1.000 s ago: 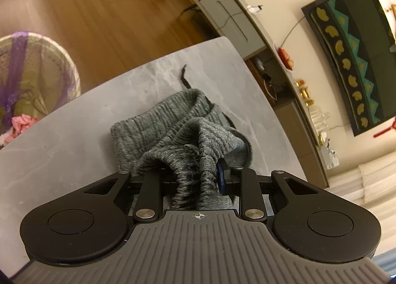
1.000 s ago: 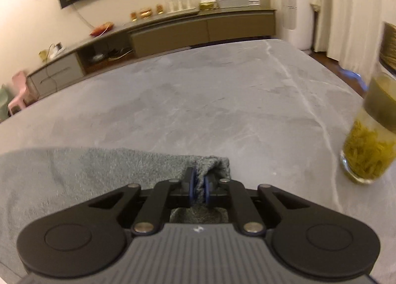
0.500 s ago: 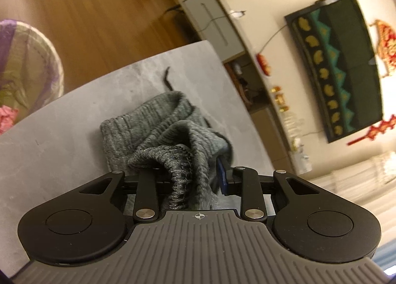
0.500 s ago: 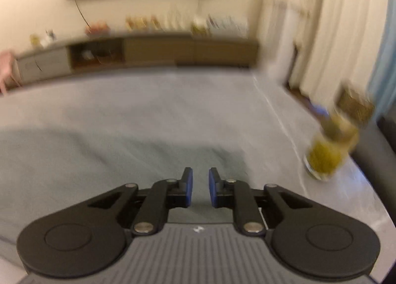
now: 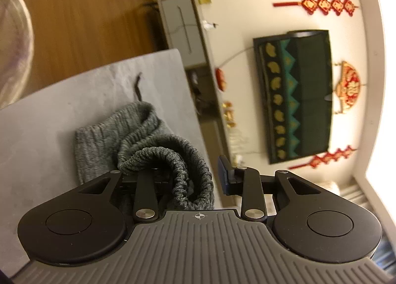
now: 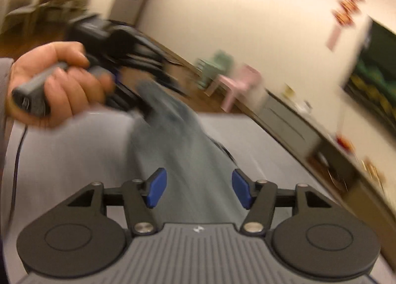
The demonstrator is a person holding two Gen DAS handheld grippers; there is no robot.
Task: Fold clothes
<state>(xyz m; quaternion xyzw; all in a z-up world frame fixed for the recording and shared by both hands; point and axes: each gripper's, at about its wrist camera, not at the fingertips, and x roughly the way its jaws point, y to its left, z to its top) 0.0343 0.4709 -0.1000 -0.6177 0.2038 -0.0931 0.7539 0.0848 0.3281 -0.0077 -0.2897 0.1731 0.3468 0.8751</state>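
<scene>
A grey knitted garment (image 5: 104, 140) lies bunched on the grey marble table (image 5: 49, 115), its dark drawstring (image 5: 137, 86) trailing beyond it. Its ribbed waistband sits between the jaws of my left gripper (image 5: 190, 172), draped over the left finger. The jaws are opening, and the right pad (image 5: 224, 175) stands clear of the cloth. In the blurred right wrist view, a hand (image 6: 57, 83) holds the left gripper (image 6: 141, 100) with the garment (image 6: 178, 140) rising up to it. My right gripper (image 6: 198, 191) hovers over the garment, its jaws opening wide with nothing between them.
A long low sideboard (image 6: 292, 120) runs along the wall past the table's far edge. A pink chair (image 6: 237, 86) and a green one (image 6: 217, 66) stand on the wooden floor. A woven basket (image 5: 12, 48) sits beside the table.
The right gripper let go of the garment's corner, swung fast to the left while rolling, and opened wide. The left gripper rolled and its jaws widened around the waistband.
</scene>
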